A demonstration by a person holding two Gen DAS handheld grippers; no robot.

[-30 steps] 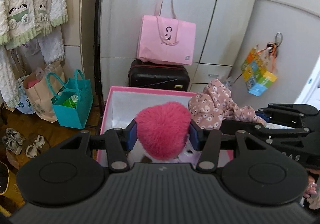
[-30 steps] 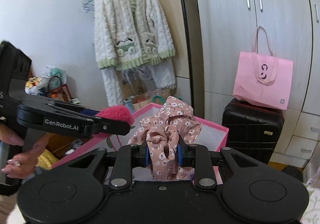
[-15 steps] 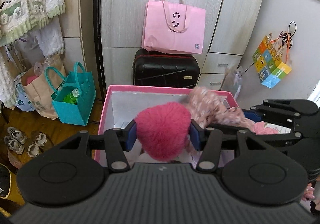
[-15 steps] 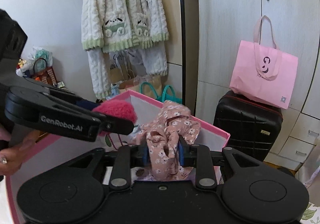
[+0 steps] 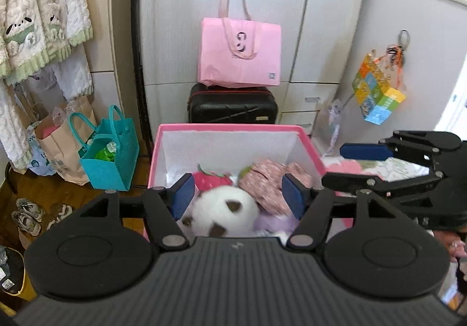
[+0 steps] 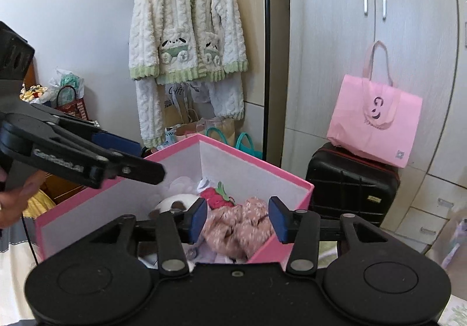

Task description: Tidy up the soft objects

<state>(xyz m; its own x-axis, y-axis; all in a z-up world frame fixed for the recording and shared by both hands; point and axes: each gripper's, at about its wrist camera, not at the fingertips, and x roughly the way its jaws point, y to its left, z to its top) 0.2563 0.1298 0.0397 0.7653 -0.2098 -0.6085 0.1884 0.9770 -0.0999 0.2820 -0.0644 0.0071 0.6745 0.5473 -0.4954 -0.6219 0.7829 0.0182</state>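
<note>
Your left gripper (image 5: 238, 196) hovers level over the near edge of the pink box (image 5: 230, 128), its jaws spread wide and holding nothing. Your right gripper (image 6: 238, 219) reaches in over the box's right corner, angled toward the left one — its jaws are also spread and empty. From the left wrist view, the right gripper (image 5: 364, 164) shows side-on at the right, its blue pads apart. From the right wrist view, the left gripper (image 6: 128, 155) crosses in from the left above the box rim, with part of your hand (image 6: 17, 197) visible gripping its handle.

The soft things lie inside the box: a pink strawberry plush (image 5: 211, 178) toward the back, a floral pink cloth (image 5: 268, 183) bunched on the right, and a white plush with brown patches (image 5: 224, 208) nearest you.

Behind the box stands a black suitcase (image 5: 233, 107) with a pink tote bag (image 5: 239, 57) on top.
</note>
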